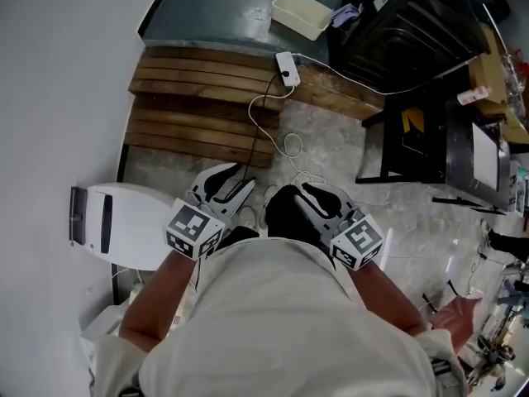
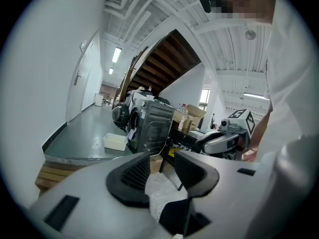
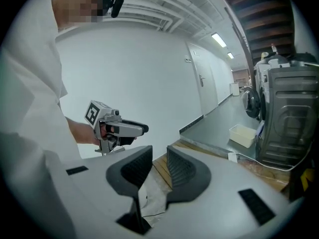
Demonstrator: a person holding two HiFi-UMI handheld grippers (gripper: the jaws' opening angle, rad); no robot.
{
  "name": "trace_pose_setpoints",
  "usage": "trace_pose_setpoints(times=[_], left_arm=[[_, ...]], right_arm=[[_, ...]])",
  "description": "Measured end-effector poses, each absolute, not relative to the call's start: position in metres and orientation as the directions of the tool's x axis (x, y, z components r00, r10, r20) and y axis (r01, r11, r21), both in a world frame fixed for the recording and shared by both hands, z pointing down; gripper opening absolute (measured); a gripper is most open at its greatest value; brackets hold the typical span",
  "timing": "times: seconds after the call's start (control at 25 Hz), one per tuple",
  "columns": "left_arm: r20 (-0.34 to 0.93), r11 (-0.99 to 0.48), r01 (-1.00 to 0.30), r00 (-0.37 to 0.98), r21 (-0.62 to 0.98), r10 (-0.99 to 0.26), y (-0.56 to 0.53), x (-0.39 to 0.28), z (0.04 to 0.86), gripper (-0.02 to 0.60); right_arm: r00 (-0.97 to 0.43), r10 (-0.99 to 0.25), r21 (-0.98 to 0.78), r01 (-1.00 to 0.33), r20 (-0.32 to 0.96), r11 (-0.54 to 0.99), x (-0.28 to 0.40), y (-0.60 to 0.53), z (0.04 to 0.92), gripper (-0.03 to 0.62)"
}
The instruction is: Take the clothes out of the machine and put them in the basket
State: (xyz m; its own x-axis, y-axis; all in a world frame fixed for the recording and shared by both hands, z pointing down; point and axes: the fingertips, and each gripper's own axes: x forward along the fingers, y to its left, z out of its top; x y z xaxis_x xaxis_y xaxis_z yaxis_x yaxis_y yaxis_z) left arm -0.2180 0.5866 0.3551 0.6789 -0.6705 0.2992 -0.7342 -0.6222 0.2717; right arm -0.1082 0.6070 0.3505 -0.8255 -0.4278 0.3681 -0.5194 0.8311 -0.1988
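- A white flat-topped object (image 1: 116, 222) lay on the floor just left of the left gripper (image 1: 225, 182).
- The left gripper was held low in front of the person's white top (image 1: 281, 321). Its jaws stood partly apart with only bare floor showing in the gap, so it gripped nothing.
- Ahead of both grippers ran the wooden steps (image 1: 202, 98). A white power strip (image 1: 288, 69) lay at their far right end, and its cable (image 1: 256, 122) trailed back toward the grippers.
- Beyond the steps, ahead of the grippers on the grey floor, sat the pale rectangular basket (image 1: 302, 13).
- The right gripper (image 1: 318, 198) was level with the left and near it. Its jaws were parted by a narrower gap and were likewise empty.
- The dark machine (image 1: 405, 31) stood ahead and to the right of the right gripper, just beside the basket.
- No view showed any clothes.
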Motion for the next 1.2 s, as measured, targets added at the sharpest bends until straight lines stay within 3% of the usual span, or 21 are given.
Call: trace_pose_setpoints(times=[0.56, 1.2], left_arm=[[0.352, -0.575, -0.772, 0.635, 0.271, -0.687, 0.455, -0.246, 0.367, 0.149], [0.360, -0.672, -0.701, 0.706, 0.237, -0.610, 0.202, -0.197, 0.309, 0.144]], right_arm=[[-0.863, -0.364, -0.246, -0.460, 0.351, 0.853, -0.141, 0.463, 0.368, 0.080], [-0.841, -0.413, -0.319, -0.521, 0.349, 0.792, -0.107, 0.235, 0.338, 0.080]])
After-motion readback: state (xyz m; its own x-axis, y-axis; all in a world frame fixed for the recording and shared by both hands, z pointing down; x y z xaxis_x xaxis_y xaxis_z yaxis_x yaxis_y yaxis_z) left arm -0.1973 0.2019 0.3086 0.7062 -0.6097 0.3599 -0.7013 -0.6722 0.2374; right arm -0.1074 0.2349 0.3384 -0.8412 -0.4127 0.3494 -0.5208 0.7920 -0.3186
